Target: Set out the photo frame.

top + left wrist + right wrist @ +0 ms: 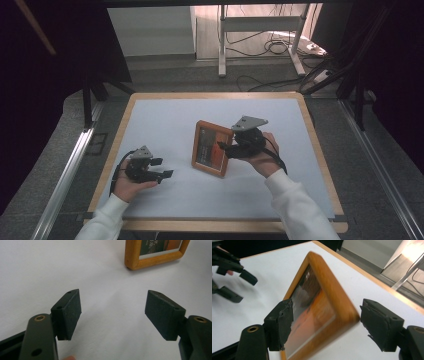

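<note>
A wooden picture frame (212, 148) with an orange and dark photo stands tilted on the white table (165, 115), right of centre. My right gripper (225, 147) is open, its jaws to either side of the frame's right edge. In the right gripper view the frame (332, 295) is blurred between the pads of that gripper (325, 322); one pad is in front of the glass, the other just past the wooden edge. My left gripper (162, 167) rests open near the front left, holding nothing. The left gripper view shows this gripper (112, 312) over bare table, the frame's corner (131, 255) farther ahead.
The table has a wooden rim (320, 150). Behind it on the floor stand a white metal rack (222, 45) and loose cables (275, 47). Dark curtains hang at both sides. The left gripper (243, 287) appears far off in the right gripper view.
</note>
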Demonstrator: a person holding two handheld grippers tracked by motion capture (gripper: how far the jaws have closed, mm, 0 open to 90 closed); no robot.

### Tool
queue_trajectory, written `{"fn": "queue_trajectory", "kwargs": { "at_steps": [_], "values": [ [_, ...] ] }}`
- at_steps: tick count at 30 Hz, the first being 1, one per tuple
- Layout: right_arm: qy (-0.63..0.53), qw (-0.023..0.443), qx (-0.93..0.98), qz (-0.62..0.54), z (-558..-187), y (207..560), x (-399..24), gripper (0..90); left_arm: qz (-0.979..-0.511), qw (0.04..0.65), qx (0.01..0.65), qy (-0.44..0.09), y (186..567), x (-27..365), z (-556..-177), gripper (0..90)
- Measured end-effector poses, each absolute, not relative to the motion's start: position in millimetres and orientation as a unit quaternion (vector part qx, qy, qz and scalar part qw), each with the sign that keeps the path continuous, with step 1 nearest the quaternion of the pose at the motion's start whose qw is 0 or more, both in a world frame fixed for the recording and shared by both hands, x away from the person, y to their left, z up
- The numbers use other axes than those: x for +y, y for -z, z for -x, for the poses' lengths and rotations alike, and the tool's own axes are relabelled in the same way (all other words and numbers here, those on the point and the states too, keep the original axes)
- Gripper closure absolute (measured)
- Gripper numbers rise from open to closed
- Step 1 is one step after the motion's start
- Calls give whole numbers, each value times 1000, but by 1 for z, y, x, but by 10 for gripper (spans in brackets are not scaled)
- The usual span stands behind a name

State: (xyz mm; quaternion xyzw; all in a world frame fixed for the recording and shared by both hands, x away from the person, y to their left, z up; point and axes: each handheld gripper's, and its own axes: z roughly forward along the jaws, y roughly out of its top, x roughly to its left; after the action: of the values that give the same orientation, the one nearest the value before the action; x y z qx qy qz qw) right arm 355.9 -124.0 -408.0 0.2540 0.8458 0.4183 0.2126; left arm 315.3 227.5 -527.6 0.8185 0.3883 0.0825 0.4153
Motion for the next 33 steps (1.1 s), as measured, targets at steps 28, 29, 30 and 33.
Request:
{"fn": "queue_trajectory", "kwargs": {
  "at_steps": [28,29,30,33],
  "values": [
    [-404,113,880,-222,-307,487,-128,896,-821,413,386,-85,527,224,-314,290],
    [-401,110,883,-217,-307,489,-124,896,-820,413,386,-85,527,224,-314,290],
    [-398,109,885,-214,-306,491,-121,896,-820,414,386,-85,527,224,-314,290],
    [-390,106,891,-208,-305,498,-112,896,-821,413,385,-85,527,224,-314,290]
  ]
}}
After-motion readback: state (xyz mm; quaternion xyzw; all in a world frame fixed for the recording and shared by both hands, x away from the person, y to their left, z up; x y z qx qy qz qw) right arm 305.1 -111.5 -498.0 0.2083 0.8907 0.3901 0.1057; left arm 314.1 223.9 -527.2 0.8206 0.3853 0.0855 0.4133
